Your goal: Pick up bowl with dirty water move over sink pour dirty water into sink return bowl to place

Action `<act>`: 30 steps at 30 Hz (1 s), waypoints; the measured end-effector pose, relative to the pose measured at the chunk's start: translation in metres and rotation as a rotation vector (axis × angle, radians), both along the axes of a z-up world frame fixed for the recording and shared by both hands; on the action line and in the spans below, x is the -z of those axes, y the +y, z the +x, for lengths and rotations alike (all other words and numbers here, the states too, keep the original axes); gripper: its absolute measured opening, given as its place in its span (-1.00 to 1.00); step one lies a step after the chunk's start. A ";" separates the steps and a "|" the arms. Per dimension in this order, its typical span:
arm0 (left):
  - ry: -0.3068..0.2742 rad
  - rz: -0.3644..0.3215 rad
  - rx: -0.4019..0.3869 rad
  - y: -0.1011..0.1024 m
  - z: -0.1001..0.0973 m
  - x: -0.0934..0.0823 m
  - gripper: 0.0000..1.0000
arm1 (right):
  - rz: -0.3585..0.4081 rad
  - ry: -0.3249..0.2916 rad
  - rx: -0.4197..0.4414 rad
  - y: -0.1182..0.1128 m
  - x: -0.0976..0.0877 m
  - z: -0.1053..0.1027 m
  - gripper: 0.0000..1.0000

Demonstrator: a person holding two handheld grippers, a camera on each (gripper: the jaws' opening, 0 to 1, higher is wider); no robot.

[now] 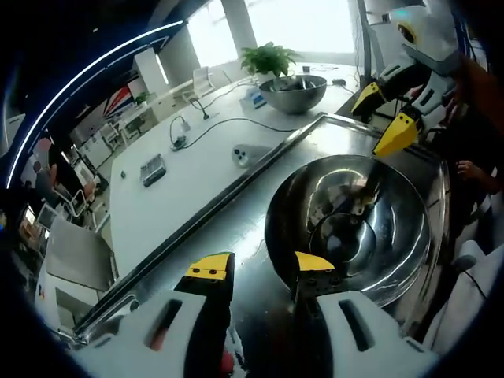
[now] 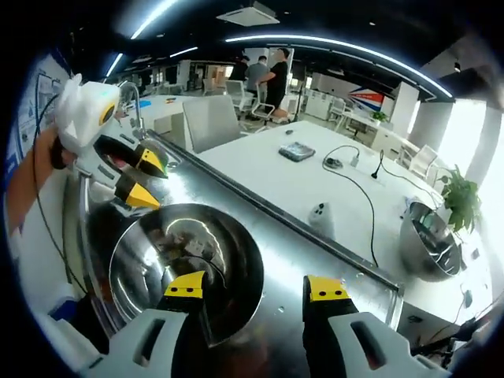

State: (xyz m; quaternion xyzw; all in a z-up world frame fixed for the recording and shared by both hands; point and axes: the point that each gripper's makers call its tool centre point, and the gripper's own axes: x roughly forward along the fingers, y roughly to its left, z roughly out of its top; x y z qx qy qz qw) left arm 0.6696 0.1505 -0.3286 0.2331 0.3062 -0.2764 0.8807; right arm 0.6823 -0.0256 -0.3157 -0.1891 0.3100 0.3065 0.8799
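- Two views, left gripper view first: my left gripper point(image 1: 260, 266) has its yellow-tipped fingers point(image 1: 210, 266) spread wide apart, gripping nothing, hovering over the steel counter point(image 1: 236, 236).
- One of those fingers sits right at the near rim of the shiny steel bowl point(image 1: 350, 224); I cannot tell if it touches.
- That bowl rests on the steel surface, its inside all mirror reflections.
- My right gripper point(image 1: 386, 118) shows beyond the bowl's far side, its fingers apart, empty.
- Off on the white desk point(image 1: 181, 197), a second steel bowl point(image 1: 293, 92) stands by a green plant point(image 1: 268, 57), with a cable point(image 1: 236, 120) and a small dark device point(image 1: 153, 168) lying about.
- Over to the right gripper view: my right gripper point(image 2: 257, 288) is open too, fingers point(image 2: 186, 285) wide, holding nothing.
- One finger is over the near edge of the bowl point(image 2: 189, 256); the other is over bare steel beside it.
- Left gripper point(image 2: 146, 179) at the bowl's far rim, fingers parted.
- Second bowl point(image 2: 429, 240) sits well apart on the white desk point(image 2: 315, 189), close to the plant point(image 2: 461, 197).
- People point(image 2: 268, 75) stand in the background.
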 end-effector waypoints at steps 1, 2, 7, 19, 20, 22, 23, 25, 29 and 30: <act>0.007 -0.005 0.005 -0.003 -0.002 0.001 -0.59 | -0.001 0.005 0.001 0.000 0.002 0.000 -0.17; 0.016 -0.007 0.009 -0.005 -0.004 0.003 -0.59 | -0.001 0.010 -0.001 0.001 0.003 -0.001 -0.17; 0.053 0.007 0.012 -0.008 0.006 0.011 -0.58 | -0.029 0.060 -0.007 0.003 0.017 -0.010 -0.17; 0.108 0.073 -0.011 -0.003 0.020 0.029 -0.58 | -0.089 0.175 0.029 -0.012 0.039 0.011 -0.28; 0.111 0.073 -0.016 -0.003 0.020 0.030 -0.59 | -0.090 0.177 0.028 -0.011 0.040 0.013 -0.28; 0.114 0.076 -0.010 -0.004 0.019 0.032 -0.59 | -0.097 0.185 0.017 -0.009 0.043 0.015 -0.28; 0.117 0.065 -0.013 -0.005 0.020 0.032 -0.59 | -0.102 0.191 0.014 -0.009 0.044 0.015 -0.28; 0.122 0.063 -0.014 -0.006 0.018 0.033 -0.59 | -0.105 0.193 0.012 -0.006 0.047 0.022 -0.28; 0.130 0.073 -0.014 -0.007 0.018 0.034 -0.59 | -0.116 0.199 0.017 -0.007 0.048 0.020 -0.28; 0.132 0.075 -0.016 -0.008 0.018 0.034 -0.59 | -0.119 0.203 0.017 -0.007 0.049 0.023 -0.28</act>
